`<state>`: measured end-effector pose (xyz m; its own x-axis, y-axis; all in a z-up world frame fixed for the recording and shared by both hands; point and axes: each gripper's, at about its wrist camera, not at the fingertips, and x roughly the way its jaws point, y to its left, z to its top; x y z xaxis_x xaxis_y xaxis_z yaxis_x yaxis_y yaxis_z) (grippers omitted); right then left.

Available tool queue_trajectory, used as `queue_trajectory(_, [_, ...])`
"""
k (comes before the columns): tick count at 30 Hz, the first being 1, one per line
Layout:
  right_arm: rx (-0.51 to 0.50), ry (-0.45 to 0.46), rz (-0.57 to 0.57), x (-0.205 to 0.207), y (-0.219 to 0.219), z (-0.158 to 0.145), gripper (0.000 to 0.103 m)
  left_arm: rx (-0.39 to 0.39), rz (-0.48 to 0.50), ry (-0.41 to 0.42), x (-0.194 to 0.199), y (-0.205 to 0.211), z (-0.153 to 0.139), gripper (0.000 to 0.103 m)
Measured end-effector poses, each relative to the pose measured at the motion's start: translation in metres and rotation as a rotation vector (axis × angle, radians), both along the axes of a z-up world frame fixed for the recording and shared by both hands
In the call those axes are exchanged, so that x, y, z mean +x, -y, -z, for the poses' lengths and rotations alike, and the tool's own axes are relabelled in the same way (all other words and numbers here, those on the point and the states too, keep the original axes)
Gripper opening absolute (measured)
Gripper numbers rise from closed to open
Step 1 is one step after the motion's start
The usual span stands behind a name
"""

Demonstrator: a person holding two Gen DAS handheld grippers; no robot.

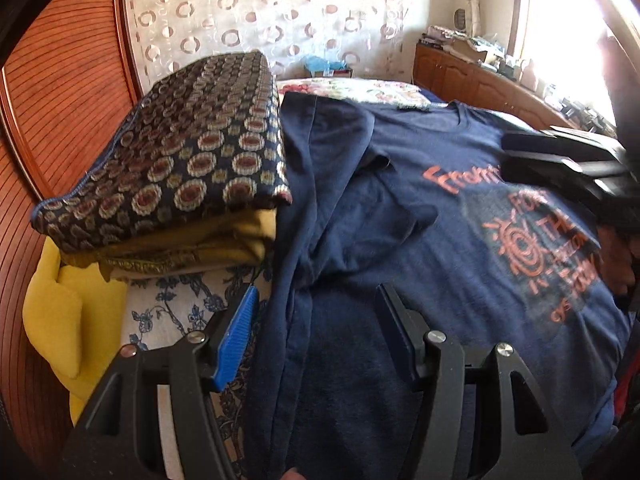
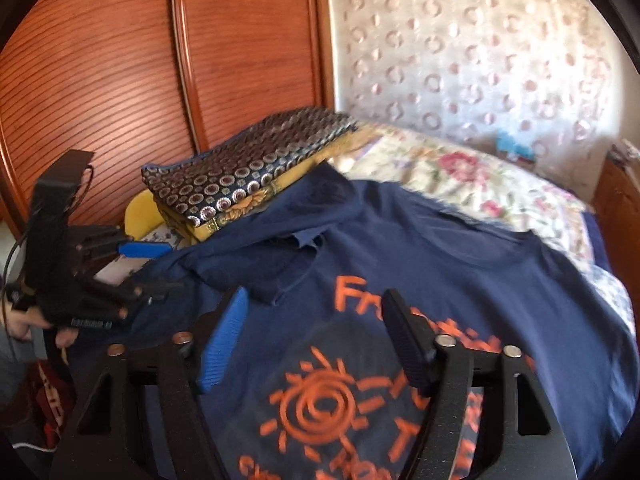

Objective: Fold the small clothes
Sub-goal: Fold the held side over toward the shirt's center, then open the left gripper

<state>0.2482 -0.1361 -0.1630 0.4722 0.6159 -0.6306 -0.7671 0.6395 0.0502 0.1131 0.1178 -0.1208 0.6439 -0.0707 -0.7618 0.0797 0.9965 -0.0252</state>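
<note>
The navy T-shirt (image 2: 420, 264) is spread print-up on the bed (image 2: 460, 176), one sleeve folded inward, beside a stack of folded cloths (image 1: 180, 160). The left gripper (image 1: 316, 320) is held spread above the shirt's side edge, nothing pinched. The right gripper (image 2: 316, 328) is likewise seen spread over the orange print, holding nothing.

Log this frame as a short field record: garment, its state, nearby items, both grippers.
garment: navy cotton T-shirt with orange sun print
state: spread print-up on the bed, one sleeve folded inward
beside it: stack of folded patterned fabrics
beyond collar: floral pillow
left gripper: open above the shirt's side edge, holding nothing
right gripper: open over the print, holding nothing
</note>
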Motion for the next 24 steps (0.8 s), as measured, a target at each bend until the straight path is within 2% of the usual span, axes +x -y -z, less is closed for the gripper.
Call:
queue_trajectory(2, [0.001,-0.037,0.0,0.016,-0.011,0.007,0.046,0.006,-0.003,-0.01,0.002,-0.001,0.004,0.06])
queue_trajectory(3, [0.003,-0.058,-0.001,0.023,-0.017,0.01,0.043,-0.002,-0.002,-0.014,0.002,-0.001,0.005,0.06])
queue_trajectory(11, [0.029,-0.186,-0.033,0.061,-0.054,0.025,0.038,-0.022,-0.001,-0.013,0.0,-0.006,0.005,0.06])
queue_trajectory(15, [-0.026,-0.195,-0.022,0.067,-0.072,0.03,0.035,-0.023,-0.002,-0.011,-0.001,-0.007,0.005,0.06])
queue_trajectory(17, [-0.075,-0.202,-0.012,0.07,-0.079,0.037,0.015,-0.024,-0.002,-0.011,-0.001,-0.007,0.005,0.06])
queue_trajectory(20, [-0.093,-0.191,-0.019,0.07,-0.079,0.036,0.004,-0.024,-0.001,-0.009,-0.002,-0.007,0.006,0.06])
queue_trajectory(24, [-0.059,-0.12,0.003,0.071,-0.066,0.011,0.002,-0.022,-0.002,-0.008,-0.002,-0.006,0.005,0.06])
